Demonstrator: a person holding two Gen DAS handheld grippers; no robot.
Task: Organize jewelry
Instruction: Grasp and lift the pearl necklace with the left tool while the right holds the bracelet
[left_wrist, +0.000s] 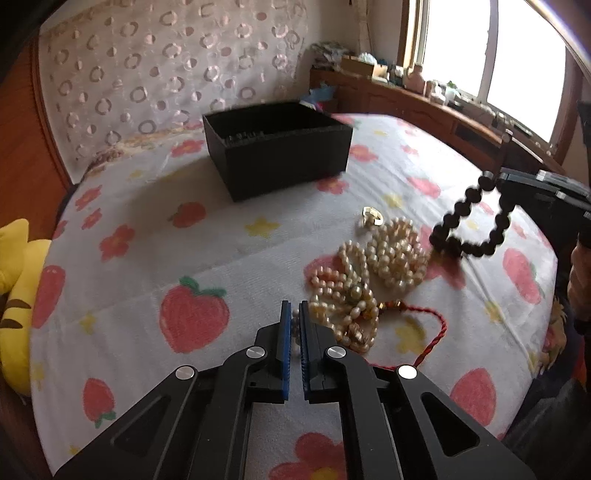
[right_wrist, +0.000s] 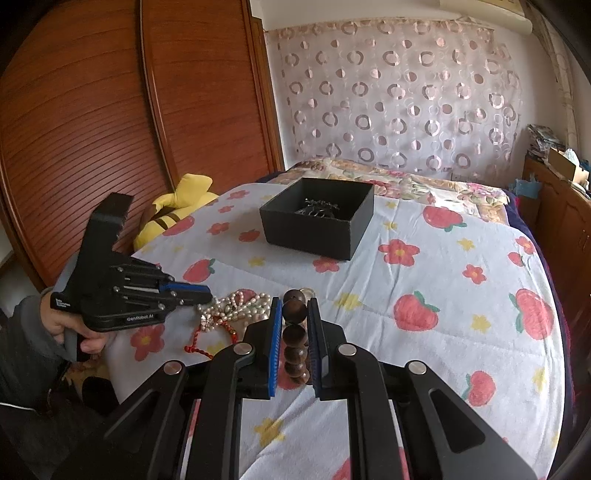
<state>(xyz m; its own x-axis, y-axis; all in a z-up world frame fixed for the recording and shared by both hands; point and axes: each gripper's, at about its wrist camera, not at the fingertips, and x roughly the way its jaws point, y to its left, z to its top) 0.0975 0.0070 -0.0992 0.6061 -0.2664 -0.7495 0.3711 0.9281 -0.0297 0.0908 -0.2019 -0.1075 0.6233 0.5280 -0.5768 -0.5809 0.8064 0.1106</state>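
Spread across both views: a bed under a white quilt (right_wrist: 424, 266) printed with red strawberries and flowers. Toward the far end, well apart from both grippers, an open black rectangular cardboard box (right_wrist: 317, 218), something dark and chain-like already lying inside, though only the right wrist view looks down into it.

Nearer in, a heap of cream pearl necklaces (left_wrist: 373, 273) tangled on the quilt, a twisted red cord (left_wrist: 432, 339) trailing out of it, a small gold ring-like piece (left_wrist: 371, 218) just beyond.

Left gripper (left_wrist: 294, 314) down at the near edge of that heap, blue pads nearly together, a pearl strand pinched between them; rest of the heap lying off to its right, box straight ahead and farther.

Right gripper (right_wrist: 294, 314) clamped on a dark brown wooden bead bracelet (right_wrist: 294, 332), beads strung lengthwise along the fingers. From the left wrist view, that same bracelet seen as a loop dangling clear of the quilt, which the right camera cannot show.

Likely next: carry to the box, right hand's load already free, left hand's strand probably dragging neighbours.
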